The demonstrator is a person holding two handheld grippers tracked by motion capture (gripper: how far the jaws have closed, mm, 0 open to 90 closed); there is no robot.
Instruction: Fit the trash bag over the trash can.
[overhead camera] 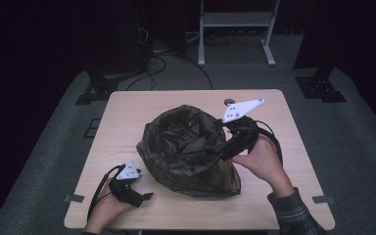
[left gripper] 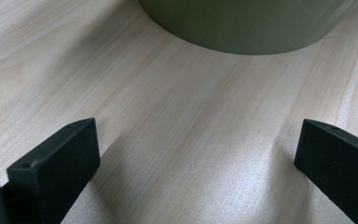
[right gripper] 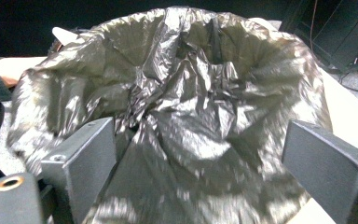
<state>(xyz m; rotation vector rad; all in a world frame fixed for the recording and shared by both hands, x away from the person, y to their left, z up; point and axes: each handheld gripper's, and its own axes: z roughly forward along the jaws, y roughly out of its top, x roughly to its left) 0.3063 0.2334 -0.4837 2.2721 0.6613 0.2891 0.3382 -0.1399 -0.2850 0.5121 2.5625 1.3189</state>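
The right claw (overhead camera: 225,152) is hovering open at the rim of the bag (overhead camera: 186,142) lining the bin (left gripper: 247,23) mid-desk (overhead camera: 127,112); the left claw (overhead camera: 144,197) is resting open nearby. Next, probably pinching the rim.

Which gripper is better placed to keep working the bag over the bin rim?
Right. The right gripper is at the crinkled black plastic bag, jaws open around its rim. The left gripper rests open on the wooden table, apart from the olive bin.
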